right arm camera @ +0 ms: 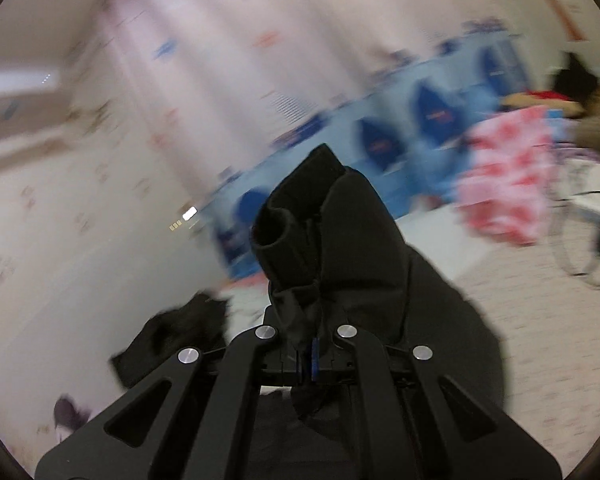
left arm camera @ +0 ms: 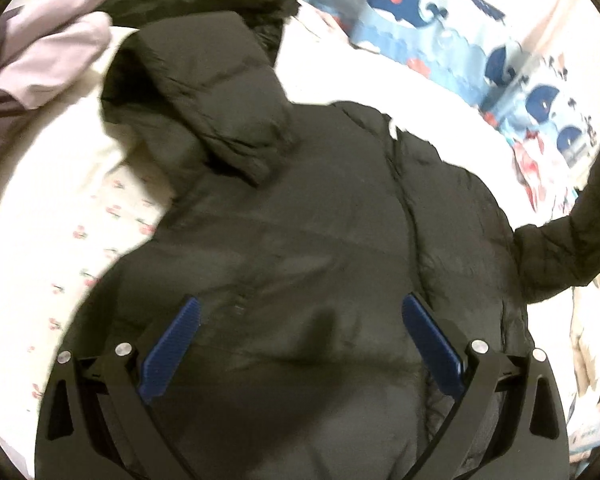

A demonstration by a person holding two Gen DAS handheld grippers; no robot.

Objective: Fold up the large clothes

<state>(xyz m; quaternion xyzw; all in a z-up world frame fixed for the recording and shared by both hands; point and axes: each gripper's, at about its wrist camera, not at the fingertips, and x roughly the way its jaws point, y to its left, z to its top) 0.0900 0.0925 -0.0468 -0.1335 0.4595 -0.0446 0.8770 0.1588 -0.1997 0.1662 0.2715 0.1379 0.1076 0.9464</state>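
Black puffer jacket spread on the bed, one sleeve lifted.

My left hand-held gripper hovers over the jacket's body, fingers wide apart. My right hand-held gripper is clamped on the sleeve, cuff raised above the bed.

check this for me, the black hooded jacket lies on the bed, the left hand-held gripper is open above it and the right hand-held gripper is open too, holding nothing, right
Not quite. The right hand-held gripper is shut on the jacket sleeve, as the right wrist view shows. The rest stands: the black hooded jacket lies on the bed and the left hand-held gripper is open above it.
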